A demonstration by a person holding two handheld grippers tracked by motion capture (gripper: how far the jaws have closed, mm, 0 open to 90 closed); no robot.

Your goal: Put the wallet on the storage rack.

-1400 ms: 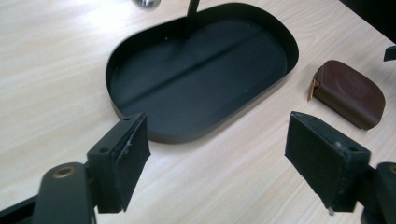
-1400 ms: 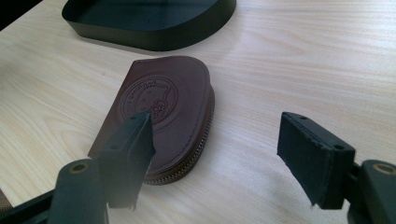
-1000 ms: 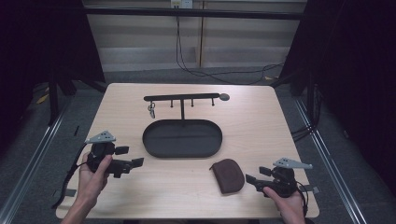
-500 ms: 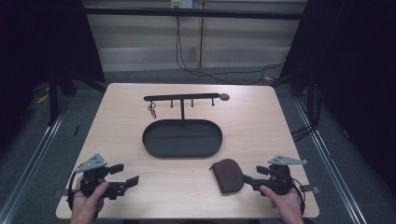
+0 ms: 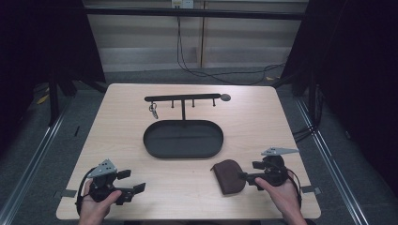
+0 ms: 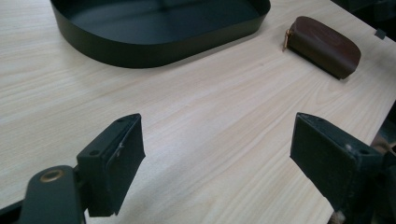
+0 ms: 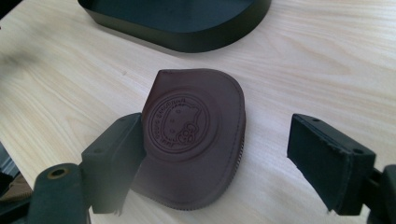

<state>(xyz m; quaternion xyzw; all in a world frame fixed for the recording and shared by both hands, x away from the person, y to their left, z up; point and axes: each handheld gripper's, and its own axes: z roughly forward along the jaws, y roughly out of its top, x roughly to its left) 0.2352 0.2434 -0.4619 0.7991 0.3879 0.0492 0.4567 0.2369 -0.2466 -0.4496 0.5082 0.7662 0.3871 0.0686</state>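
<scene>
Right gripper [image 7: 215, 154] wide at pouch [image 7: 196, 130]; tray [image 7: 187, 42] near.

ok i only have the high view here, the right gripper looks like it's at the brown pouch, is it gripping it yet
Observer: No. In the right gripper view the right gripper is open, with the brown pouch lying flat on the table between the jaws.
Operator: does the pouch have any marking on it
Observer: Yes, a round embossed stamp on its top face.
Operator: and the left one, holding anything
Observer: Nothing. The left gripper is open over bare wood, with the black oval tray ahead of it.
Operator: any zip on that pouch
Observer: The left gripper view shows a small brass-coloured pull at the pouch's end nearest the tray.
</scene>
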